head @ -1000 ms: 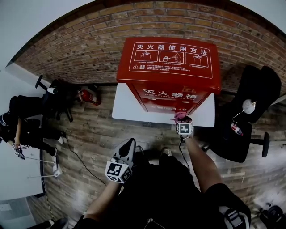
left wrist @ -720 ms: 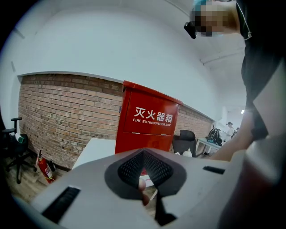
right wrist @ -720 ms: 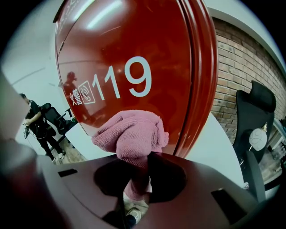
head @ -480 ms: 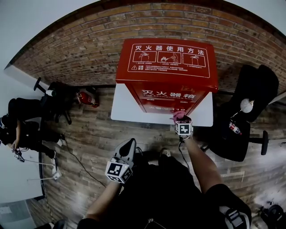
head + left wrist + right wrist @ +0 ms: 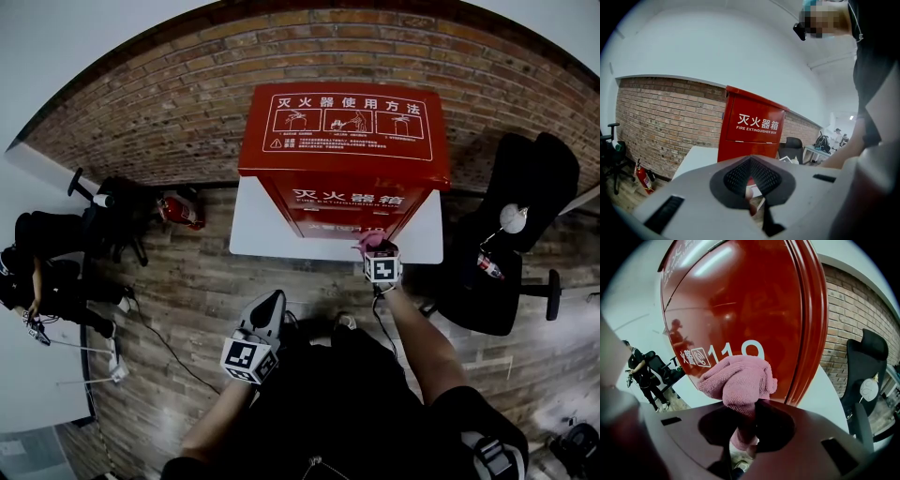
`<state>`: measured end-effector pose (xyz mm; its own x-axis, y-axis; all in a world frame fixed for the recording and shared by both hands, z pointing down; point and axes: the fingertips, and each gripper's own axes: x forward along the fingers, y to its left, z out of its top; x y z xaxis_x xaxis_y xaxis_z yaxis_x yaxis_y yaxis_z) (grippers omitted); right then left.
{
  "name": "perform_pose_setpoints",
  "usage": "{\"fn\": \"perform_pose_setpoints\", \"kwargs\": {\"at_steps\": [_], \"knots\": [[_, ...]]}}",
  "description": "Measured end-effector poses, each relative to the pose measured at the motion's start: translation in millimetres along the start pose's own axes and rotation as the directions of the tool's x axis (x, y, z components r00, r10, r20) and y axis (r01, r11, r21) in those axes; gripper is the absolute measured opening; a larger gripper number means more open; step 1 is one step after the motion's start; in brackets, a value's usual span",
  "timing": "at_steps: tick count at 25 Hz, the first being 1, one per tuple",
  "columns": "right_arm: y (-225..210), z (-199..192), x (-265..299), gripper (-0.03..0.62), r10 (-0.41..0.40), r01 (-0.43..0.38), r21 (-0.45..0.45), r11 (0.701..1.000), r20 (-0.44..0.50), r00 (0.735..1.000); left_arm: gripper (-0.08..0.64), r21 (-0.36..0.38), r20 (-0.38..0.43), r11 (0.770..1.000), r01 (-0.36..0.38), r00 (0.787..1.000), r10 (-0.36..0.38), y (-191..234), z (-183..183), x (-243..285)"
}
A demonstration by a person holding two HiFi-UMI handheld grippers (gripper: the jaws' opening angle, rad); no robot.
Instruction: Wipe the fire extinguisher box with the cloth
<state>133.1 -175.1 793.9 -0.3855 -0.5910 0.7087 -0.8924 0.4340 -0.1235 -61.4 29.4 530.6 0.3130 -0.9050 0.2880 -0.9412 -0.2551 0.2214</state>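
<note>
The red fire extinguisher box (image 5: 347, 159) stands on a white platform (image 5: 253, 234) against the brick wall. My right gripper (image 5: 375, 247) is shut on a pink cloth (image 5: 371, 241). It holds the cloth against the bottom of the box's front. In the right gripper view the bunched cloth (image 5: 738, 378) touches the glossy red door (image 5: 750, 305) just under the white "119", with the right gripper (image 5: 743, 416) right behind it. My left gripper (image 5: 268, 307) hangs lower and to the left, away from the box, shut with nothing in it. In the left gripper view the box (image 5: 752, 133) stands ahead of the left gripper (image 5: 751, 164).
A black office chair (image 5: 511, 272) with a bottle (image 5: 489, 267) on it stands right of the platform. A small red extinguisher (image 5: 178, 208) leans at the wall on the left. Further left sits a person (image 5: 47, 272). A cable (image 5: 164, 342) runs over the wooden floor.
The right gripper with the cloth has edged slightly left along the bottom of the box's front. The left gripper has not moved.
</note>
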Motion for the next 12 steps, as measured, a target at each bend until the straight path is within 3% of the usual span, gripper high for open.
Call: {"fn": "perform_pose_setpoints", "kwargs": {"at_steps": [12], "knots": [[11,27,-23,0.089,0.028,-0.027,-0.012,1.0,0.057,0.998,0.023,0.006,0.009,1.0,0.022,1.0,-0.022,-4,3,3]]}}
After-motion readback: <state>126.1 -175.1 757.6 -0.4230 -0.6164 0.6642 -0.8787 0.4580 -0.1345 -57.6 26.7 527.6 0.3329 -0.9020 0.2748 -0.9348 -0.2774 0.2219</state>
